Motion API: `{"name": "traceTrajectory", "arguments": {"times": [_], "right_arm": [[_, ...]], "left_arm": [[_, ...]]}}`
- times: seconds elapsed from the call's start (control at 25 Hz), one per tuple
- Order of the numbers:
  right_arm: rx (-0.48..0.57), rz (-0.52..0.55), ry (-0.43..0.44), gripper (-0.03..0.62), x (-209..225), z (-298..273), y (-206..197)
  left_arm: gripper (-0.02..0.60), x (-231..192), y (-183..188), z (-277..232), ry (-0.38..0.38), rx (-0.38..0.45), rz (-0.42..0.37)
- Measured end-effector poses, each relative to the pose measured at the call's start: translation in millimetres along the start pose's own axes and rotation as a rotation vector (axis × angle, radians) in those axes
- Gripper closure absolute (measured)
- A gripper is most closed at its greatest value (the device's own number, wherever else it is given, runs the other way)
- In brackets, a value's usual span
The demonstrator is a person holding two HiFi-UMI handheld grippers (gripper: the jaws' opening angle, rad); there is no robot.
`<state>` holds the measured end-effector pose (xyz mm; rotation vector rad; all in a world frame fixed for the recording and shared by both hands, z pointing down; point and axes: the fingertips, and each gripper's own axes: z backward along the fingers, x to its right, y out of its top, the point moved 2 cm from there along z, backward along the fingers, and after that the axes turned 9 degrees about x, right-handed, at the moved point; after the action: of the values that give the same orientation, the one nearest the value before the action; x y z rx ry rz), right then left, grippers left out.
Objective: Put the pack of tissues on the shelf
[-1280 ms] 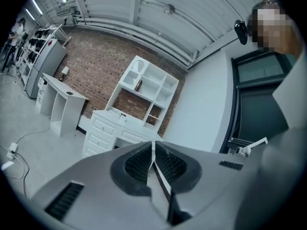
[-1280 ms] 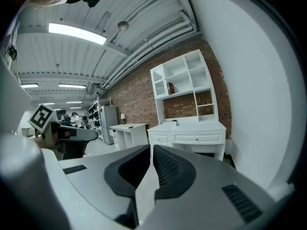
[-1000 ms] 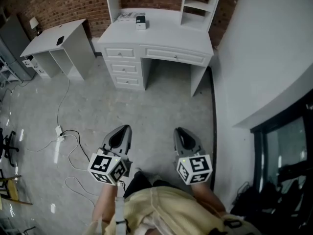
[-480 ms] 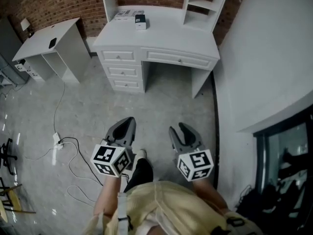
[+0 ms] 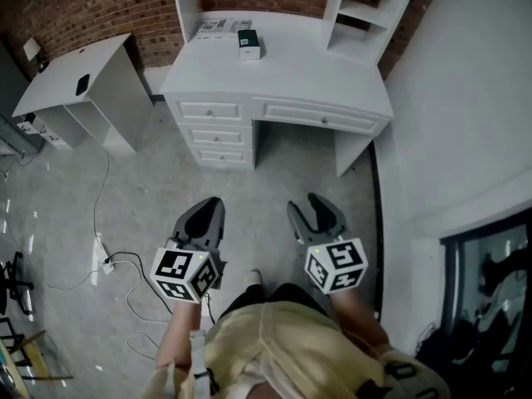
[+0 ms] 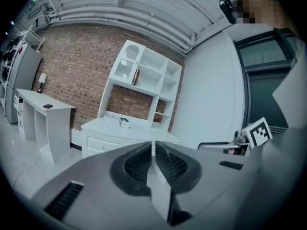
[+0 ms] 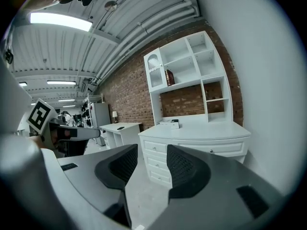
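A small white pack with a dark top (image 5: 248, 43) lies at the back of the white desk (image 5: 291, 69), beside a flat printed pack (image 5: 214, 28). The small pack also shows far off in the left gripper view (image 6: 124, 122) and the right gripper view (image 7: 175, 123). The white shelf unit (image 5: 363, 11) stands on the desk against the brick wall. Both grippers are held over the floor, well short of the desk. My left gripper (image 5: 208, 208) is shut and empty. My right gripper (image 5: 307, 208) is open; its jaws have just been opening with nothing between them.
A smaller white table (image 5: 79, 81) stands left of the desk. A cable and power strip (image 5: 104, 260) lie on the grey floor at the left. A white wall (image 5: 465, 98) and a dark glazed frame (image 5: 490, 289) run along the right. A bottle (image 6: 136, 76) stands on an upper shelf.
The person has walked toward the desk, which now sits nearer in the head view. The right jaws went from shut to open. The left jaws stayed shut.
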<state>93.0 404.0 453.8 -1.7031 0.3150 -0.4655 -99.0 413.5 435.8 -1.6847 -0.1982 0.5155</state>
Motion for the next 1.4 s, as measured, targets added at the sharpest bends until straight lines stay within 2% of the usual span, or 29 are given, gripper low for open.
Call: {"name": "traceTrajectory", "arguments": {"times": [0.12, 0.32, 0.48, 0.56, 1.0, 1.4], "right_arm": [[0.002, 0.002, -0.001, 0.414, 4, -39, 11], [-0.010, 0.012, 0.007, 0.400, 29, -100, 22], [-0.023, -0.005, 0.054, 0.395, 56, -153, 25], [-0.027, -0.010, 0.070, 0.393, 76, -174, 30], [-0.053, -0.046, 0.152, 0.385, 153, -279, 45], [-0.062, -0.062, 0.181, 0.384, 171, -348, 53]], "left_arm": [[0.577, -30, 7, -21, 0.022, -0.006, -0.029], [0.574, -60, 10, -66, 0.056, -0.012, 0.006], [0.572, -86, 20, -110, 0.126, 0.012, 0.050], [0.574, -89, 22, -136, 0.137, 0.019, 0.060], [0.572, -106, 43, -250, 0.188, 0.042, 0.030], [0.572, -141, 56, -289, 0.255, 0.034, -0.035]]}}
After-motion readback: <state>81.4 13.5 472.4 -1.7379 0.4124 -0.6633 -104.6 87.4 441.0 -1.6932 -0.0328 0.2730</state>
